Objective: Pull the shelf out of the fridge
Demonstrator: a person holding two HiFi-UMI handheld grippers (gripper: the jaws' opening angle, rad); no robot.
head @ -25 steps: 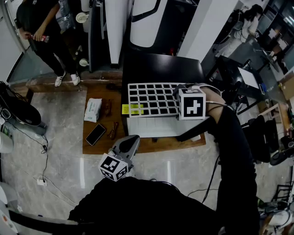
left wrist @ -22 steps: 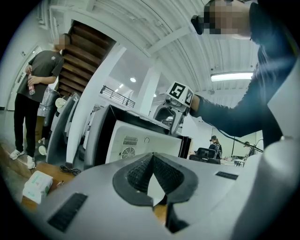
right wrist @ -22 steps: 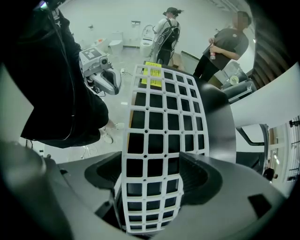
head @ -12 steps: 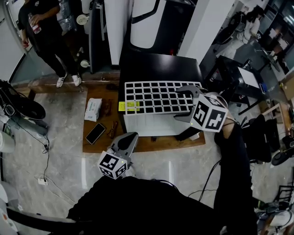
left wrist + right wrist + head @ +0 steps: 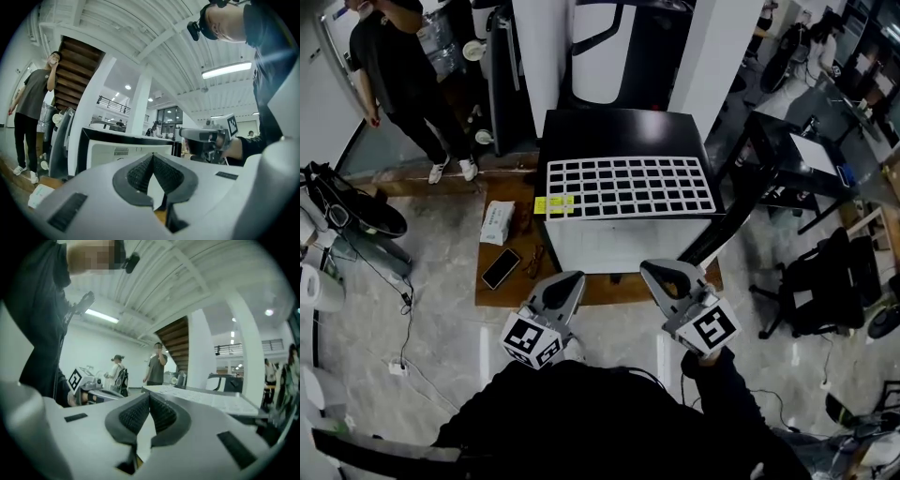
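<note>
Fridge top (image 5: 623,134): shelf (image 5: 626,187), right gripper (image 5: 664,271) now apart.

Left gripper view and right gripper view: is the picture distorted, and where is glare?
Left gripper view: strong fisheye bend, black corners, a ceiling lamp glares. Right gripper view: the same bend, soft background. Head view: light streaks reflect on the floor.

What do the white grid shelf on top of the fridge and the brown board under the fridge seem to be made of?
The shelf looks like white-coated metal wire, though moulded plastic is possible: thin straight bars form an open grid, and the dark top of the fridge shows through it. The board looks like wood: flat, brown, dull finish; no grain can be made out.
</note>
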